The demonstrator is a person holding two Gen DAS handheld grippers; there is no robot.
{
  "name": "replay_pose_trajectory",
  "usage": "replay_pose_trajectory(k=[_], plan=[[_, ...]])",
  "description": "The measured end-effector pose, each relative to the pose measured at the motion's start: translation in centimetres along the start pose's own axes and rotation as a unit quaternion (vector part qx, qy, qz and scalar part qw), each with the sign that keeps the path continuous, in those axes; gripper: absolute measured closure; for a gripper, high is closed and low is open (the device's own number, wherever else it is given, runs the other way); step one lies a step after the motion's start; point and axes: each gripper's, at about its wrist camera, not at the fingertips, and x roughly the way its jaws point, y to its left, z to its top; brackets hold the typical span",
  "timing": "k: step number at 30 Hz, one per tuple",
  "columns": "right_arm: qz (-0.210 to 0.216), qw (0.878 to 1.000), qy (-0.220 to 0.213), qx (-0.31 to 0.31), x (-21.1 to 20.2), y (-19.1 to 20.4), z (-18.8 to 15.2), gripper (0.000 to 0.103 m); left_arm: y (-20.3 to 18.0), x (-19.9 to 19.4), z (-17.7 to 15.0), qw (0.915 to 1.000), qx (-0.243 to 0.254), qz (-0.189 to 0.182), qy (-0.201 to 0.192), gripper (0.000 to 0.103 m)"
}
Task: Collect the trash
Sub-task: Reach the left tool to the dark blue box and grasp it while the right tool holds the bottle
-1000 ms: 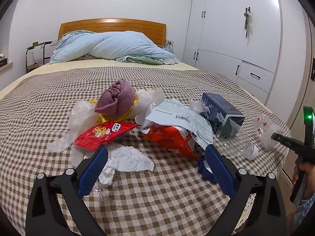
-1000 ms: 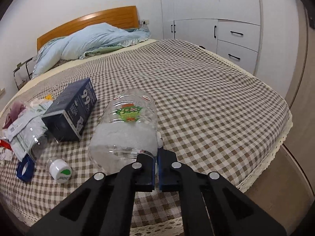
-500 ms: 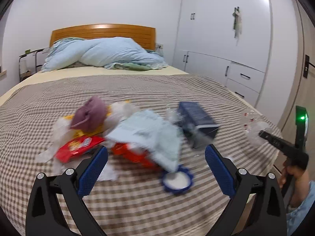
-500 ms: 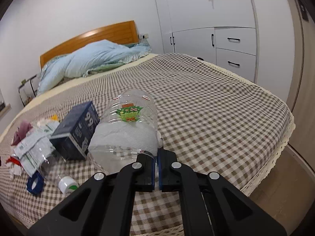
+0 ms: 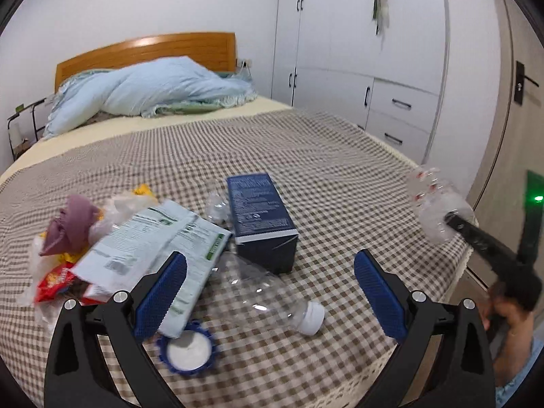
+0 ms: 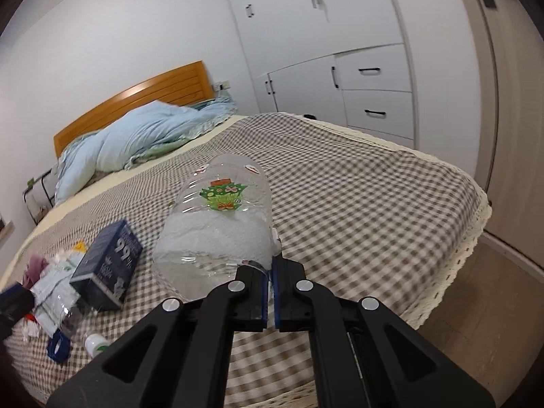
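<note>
A: Since the earlier frame both tools have shifted. The left tool (image 5: 270, 294) has swung right along the bed, so the navy carton (image 5: 260, 216) now sits dead ahead instead of the red snack wrapper (image 5: 56, 280). The right tool (image 6: 271, 297) has carried its clear plastic bottle (image 6: 217, 227) up and toward the bed edge.

B: Tool states?

A: Left: jaws wide apart, nothing between them. Right: jaws pinched together on the thin cut rim of that bottle, which hangs in the air over the bedspread.

B: Risks?

A: Likely slip. The grip is only on a thin flexible edge, and the bottle is bulky and cantilevered, so a quick swing could tear it loose. The second clear bottle (image 5: 272, 297) with the white cap lies under the left tool; it is round and could roll off the near edge if nudged. The paper mailer (image 5: 149, 251) overlaps the pile, so grabbing it may drag neighbours.

B: Surface, room?

A: Soft brown-checked bedspread (image 5: 340, 176), cream lace hem. Blue ring lid (image 5: 187, 345) near the front edge, mauve cloth (image 5: 69, 229) on the pile. Wooden headboard (image 5: 146, 49), light blue duvet (image 5: 146, 90), white wardrobe (image 5: 360, 51) with drawers, wood-look floor.
</note>
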Motion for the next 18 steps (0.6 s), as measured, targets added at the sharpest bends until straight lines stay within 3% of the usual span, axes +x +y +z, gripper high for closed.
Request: replay_pose_trajectory(k=[9, 11, 12, 14, 18], plan=[[0.017, 0.999, 0.013, 0.025, 0.7, -1.8, 0.3, 0.101, -1.7, 7.3, 2.4, 0.9973, 0.018, 0.067, 0.026, 0.008], [0.026, 0.999, 0.014, 0.027, 0.6, -1.7, 0.2, 0.101, -1.8, 8.5, 2.7, 0.9958, 0.019, 0.078, 0.045, 0.012], [0.027, 0.999, 0.014, 0.026, 0.6, -1.6, 0.2, 0.101, -1.7, 9.2, 2.7, 0.9947, 0.014, 0.080, 0.063, 0.018], [0.032, 0.999, 0.014, 0.024, 0.6, -1.4, 0.3, 0.101, -1.4, 10.2, 2.5, 0.9936, -0.003, 0.073, 0.086, 0.019], [0.040, 0.999, 0.017, 0.022, 0.8, -1.0, 0.2, 0.101, -0.9, 11.0, 1.8, 0.9921, -0.016, 0.079, 0.096, 0.019]])
